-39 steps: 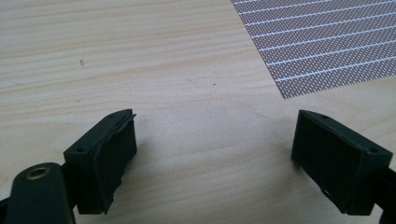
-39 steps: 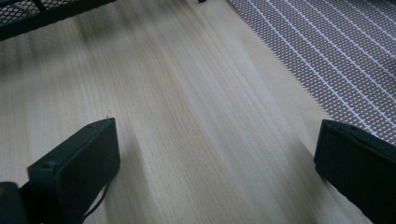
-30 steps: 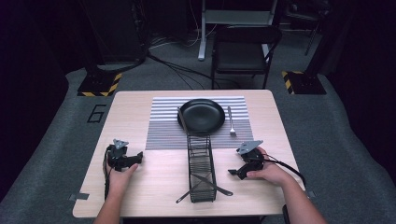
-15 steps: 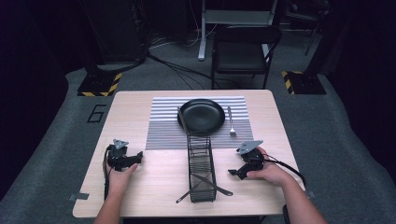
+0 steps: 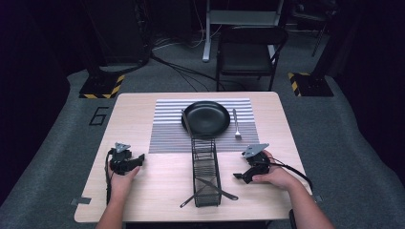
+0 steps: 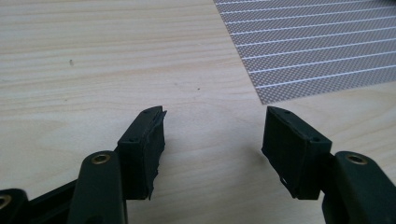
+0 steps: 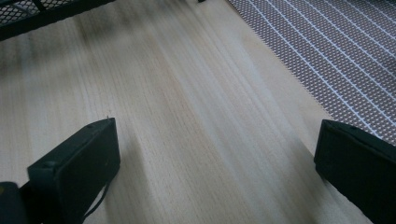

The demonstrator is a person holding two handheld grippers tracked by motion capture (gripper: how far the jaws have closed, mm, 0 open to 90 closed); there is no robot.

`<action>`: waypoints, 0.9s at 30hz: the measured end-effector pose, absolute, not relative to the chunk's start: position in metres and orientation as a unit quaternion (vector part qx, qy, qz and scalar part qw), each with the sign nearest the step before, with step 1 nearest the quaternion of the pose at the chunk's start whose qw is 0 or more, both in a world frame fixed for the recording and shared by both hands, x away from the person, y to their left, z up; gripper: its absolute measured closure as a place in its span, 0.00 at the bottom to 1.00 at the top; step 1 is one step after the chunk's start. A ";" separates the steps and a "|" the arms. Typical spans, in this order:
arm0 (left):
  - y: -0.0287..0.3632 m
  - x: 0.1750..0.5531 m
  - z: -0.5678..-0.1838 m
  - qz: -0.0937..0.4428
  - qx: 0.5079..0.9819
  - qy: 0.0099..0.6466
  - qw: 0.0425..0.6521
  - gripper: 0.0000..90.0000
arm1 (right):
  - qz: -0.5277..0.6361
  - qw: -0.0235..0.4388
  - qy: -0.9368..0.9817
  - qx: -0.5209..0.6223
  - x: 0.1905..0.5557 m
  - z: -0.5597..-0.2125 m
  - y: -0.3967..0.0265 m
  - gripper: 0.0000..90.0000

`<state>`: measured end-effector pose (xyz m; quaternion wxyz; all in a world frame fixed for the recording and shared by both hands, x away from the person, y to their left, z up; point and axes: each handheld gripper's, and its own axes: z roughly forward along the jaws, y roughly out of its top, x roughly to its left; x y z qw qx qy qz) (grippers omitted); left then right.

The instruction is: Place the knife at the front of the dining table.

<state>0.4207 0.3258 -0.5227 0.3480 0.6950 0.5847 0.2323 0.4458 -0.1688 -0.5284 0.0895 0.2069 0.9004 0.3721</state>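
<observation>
The person rests both hands on the table point(image 5: 157, 181), one gripper in each. The left gripper point(image 5: 138, 161) lies near the left edge, and its jaws have just been closing; they are partly spread now, with bare wood between them and nothing held. In the left gripper view, the corner of the striped mat point(image 6: 322, 46) lies ahead and to the right of its pads point(image 6: 144, 144).

The right gripper point(image 5: 237, 176) rests on the other side, just beside the wire rack point(image 5: 206, 162). Its jaws stand wide apart over empty wood, gripping nothing.

The rack stands between the two hands, its far end at the mat. Two dark utensils point(image 5: 215, 190) lie crossed in its near end, perhaps tongs or knives; they are too small to tell. On the mat sit a black plate point(image 5: 206, 118), a fork point(image 5: 236, 125) to its right and a knife point(image 5: 186, 123) at its left rim.
</observation>
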 end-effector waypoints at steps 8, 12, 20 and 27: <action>0.319 0.413 -0.508 0.230 0.690 0.579 0.369 0.45 | 0.372 0.090 0.901 0.206 0.446 -0.528 -0.169 0.00; 0.316 0.409 -0.501 0.222 0.686 0.582 0.375 0.45 | 0.373 0.089 0.899 0.210 0.446 -0.528 -0.169 0.00; 0.309 0.403 -0.492 0.200 0.688 0.579 0.390 0.49 | 0.372 0.090 0.901 0.206 0.446 -0.528 -0.169 0.00; 0.298 0.401 -0.484 0.194 0.701 0.563 0.393 0.54 | 0.372 0.090 0.901 0.206 0.446 -0.528 -0.169 0.00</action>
